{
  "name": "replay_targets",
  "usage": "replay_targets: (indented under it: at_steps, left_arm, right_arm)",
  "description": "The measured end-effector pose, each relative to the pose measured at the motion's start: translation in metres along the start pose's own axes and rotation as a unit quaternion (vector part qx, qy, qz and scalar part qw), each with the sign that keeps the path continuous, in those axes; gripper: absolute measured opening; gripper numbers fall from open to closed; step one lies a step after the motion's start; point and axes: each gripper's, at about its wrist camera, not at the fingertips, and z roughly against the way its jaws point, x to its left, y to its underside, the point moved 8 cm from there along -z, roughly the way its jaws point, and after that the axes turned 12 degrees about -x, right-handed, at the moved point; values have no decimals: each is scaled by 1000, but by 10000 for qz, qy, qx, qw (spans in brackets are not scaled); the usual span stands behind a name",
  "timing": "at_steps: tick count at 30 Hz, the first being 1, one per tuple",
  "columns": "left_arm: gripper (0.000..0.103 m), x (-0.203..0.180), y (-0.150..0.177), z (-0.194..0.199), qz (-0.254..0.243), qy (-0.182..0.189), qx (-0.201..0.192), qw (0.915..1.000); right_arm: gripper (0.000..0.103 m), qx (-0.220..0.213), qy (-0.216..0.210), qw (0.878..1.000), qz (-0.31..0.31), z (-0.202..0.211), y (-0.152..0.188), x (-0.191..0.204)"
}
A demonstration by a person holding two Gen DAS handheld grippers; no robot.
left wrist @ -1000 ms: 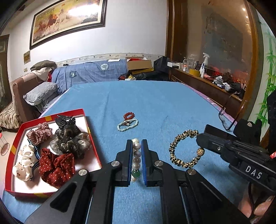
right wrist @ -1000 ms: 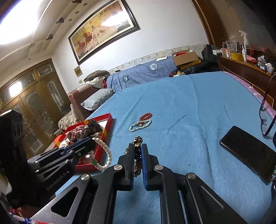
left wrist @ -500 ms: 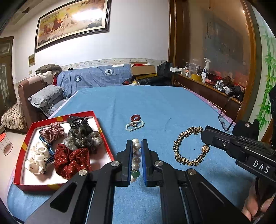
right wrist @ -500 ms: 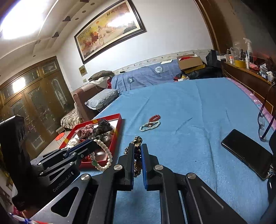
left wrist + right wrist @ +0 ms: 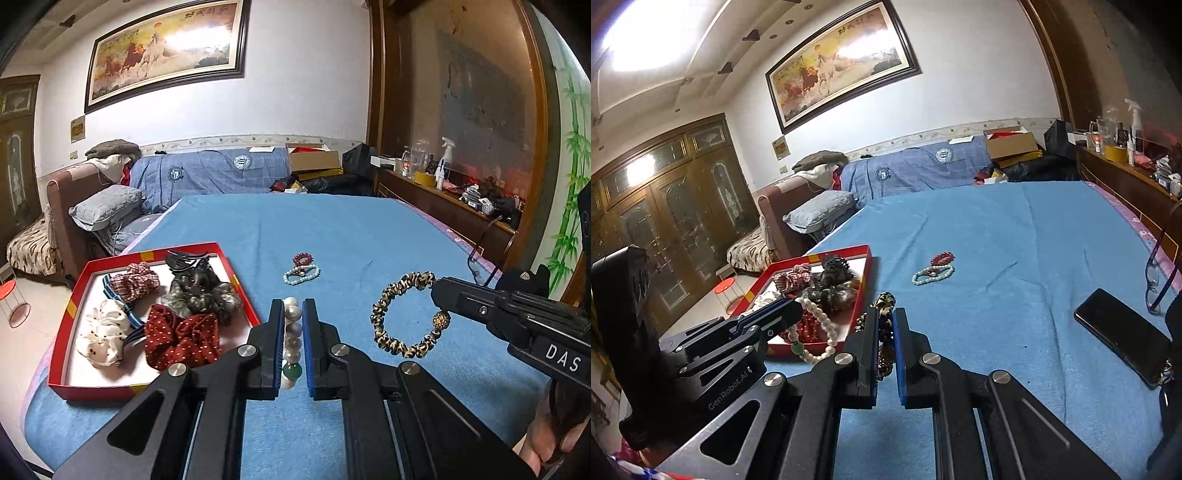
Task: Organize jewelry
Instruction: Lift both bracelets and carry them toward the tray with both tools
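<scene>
My left gripper [image 5: 293,314] is shut on a pearl bracelet [image 5: 291,332] with a green bead, lifted above the blue bed cover; the same pearl bracelet [image 5: 820,325] hangs from it in the right wrist view. My right gripper [image 5: 885,321] is shut on a leopard-print scrunchie bracelet [image 5: 885,301]; in the left wrist view that leopard bracelet [image 5: 391,314] dangles from the right gripper's tip [image 5: 437,291]. A red bracelet [image 5: 303,257] and a pale bead bracelet [image 5: 301,274] lie together on the cover further out. A red box [image 5: 68,321] at the left holds several hair scrunchies.
A black phone [image 5: 1123,336] and a pair of glasses [image 5: 1156,273] lie at the right side of the bed [image 5: 1015,229]. A sofa with pillows stands left of the bed. A cluttered wooden shelf runs along the right wall. A person's hand [image 5: 546,439] holds the right gripper.
Both grippers have risen and drawn back with their bracelets still held. The red box and the two bracelets on the cover now sit further off in both views.
</scene>
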Motion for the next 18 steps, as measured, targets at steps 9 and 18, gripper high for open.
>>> replay_targets:
  at_steps: [9,18]
  left_arm:
    - [9,22,-2,12,167,-135,-92,9997]
    - [9,50,-3,18,380,-312,-134,9987]
  right_arm:
    - [8,52,-118,9998,165,-4,2,20]
    - [9,153,-256,9991,292,-15,6,38]
